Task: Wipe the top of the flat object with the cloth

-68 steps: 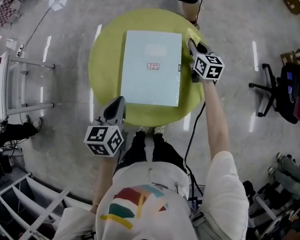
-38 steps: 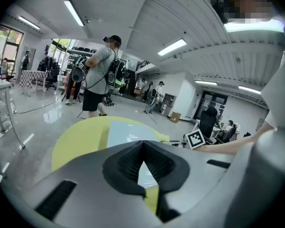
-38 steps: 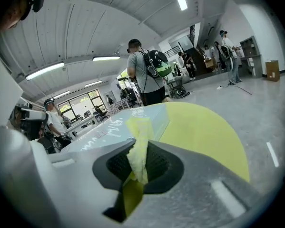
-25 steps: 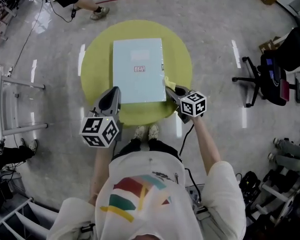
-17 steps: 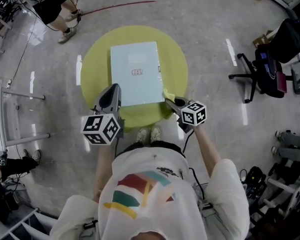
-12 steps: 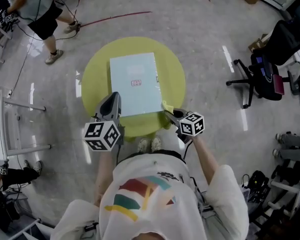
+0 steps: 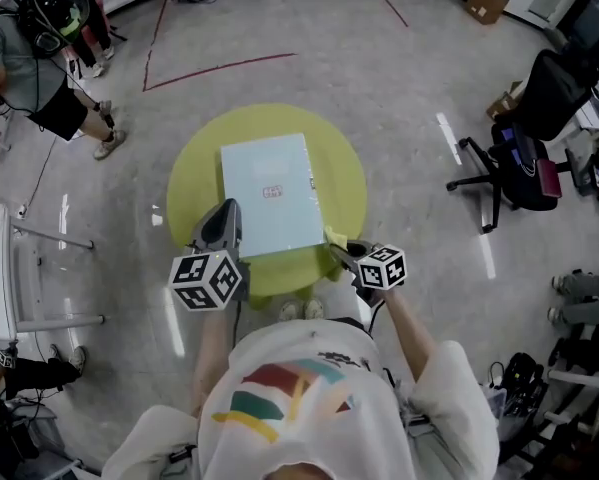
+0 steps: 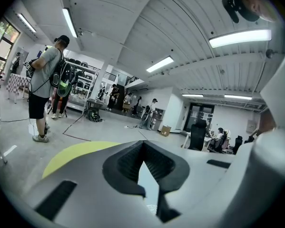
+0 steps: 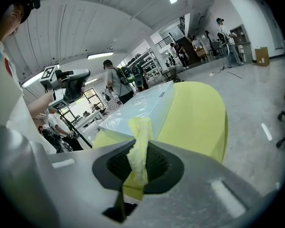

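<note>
A pale blue flat board [image 7: 269, 193] lies on the round yellow-green table [image 7: 344, 183]. My right gripper [image 7: 337, 243] is shut on a yellow cloth [image 9: 140, 146], which sticks up between its jaws, and it hovers at the board's near right corner [image 9: 114, 122]. My left gripper [image 7: 222, 224] is shut with nothing in it and hangs over the table's near left edge, close to the board's near left corner. In the left gripper view a sliver of the board [image 8: 149, 189] shows between the closed jaws [image 8: 143, 167].
An office chair [image 7: 524, 128] stands on the floor to the right. A person [image 7: 39, 58] stands at the far left, near a red floor line [image 7: 219, 68]. A white rack [image 7: 4, 288] sits at the left, and a cardboard box [image 7: 484, 3] lies far off.
The right gripper has drawn back with the cloth from the table's far right side to the board's near right corner. The head view has tilted, so the table sits lower in the picture. The left gripper rose slightly.
</note>
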`<state>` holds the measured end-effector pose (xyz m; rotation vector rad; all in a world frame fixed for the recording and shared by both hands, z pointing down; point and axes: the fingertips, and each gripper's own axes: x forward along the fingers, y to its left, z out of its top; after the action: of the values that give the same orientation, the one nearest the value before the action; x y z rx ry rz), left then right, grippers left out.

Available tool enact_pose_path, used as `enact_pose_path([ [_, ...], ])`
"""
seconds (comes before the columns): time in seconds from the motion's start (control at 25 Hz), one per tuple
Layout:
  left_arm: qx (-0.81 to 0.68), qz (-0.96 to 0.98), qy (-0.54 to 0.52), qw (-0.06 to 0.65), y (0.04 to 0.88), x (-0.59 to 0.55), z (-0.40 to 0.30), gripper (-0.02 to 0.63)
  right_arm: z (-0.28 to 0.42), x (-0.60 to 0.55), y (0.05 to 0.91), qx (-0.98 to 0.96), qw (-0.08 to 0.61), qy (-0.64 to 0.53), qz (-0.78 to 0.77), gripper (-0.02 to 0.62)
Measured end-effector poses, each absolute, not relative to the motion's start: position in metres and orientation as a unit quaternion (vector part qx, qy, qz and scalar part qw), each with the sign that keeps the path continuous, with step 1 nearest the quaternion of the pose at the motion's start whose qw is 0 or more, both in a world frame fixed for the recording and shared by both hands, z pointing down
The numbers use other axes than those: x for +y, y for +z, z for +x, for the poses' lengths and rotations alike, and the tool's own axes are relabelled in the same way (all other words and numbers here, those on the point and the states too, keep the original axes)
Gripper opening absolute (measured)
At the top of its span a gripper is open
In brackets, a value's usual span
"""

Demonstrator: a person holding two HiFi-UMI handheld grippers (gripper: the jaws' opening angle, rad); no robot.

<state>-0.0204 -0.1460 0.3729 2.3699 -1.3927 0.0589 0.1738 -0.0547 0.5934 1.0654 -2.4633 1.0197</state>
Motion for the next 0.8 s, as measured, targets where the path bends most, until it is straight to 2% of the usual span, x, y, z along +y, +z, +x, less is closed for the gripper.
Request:
enact_pose_path([
  [0.16, -0.515, 0.834, 0.024, 0.195, 0.365, -0.156, -0.023, 0.014, 0.195, -0.083, 0.582, -0.835, 0.191, 0.307, 0.416, 0.028],
  [0.28, -0.522, 0.830, 0.025, 0.197, 0.356, -0.156, -0.022, 0.014, 0.210, -0.113, 0.548, -0.824, 0.203, 0.255, 0.464, 0.028],
  [0.52, -0.532, 0.829, 0.019, 0.173, 0.329, -0.160, -0.014, 0.014, 0.206, -0.180, 0.426, -0.814, 0.178, 0.108, 0.542, 0.028],
  [0.8, -0.542, 0.831, 0.009, 0.121, 0.285, -0.151, -0.012, 0.014, 0.145, -0.167, 0.301, -0.816, 0.108, -0.017, 0.568, 0.028],
])
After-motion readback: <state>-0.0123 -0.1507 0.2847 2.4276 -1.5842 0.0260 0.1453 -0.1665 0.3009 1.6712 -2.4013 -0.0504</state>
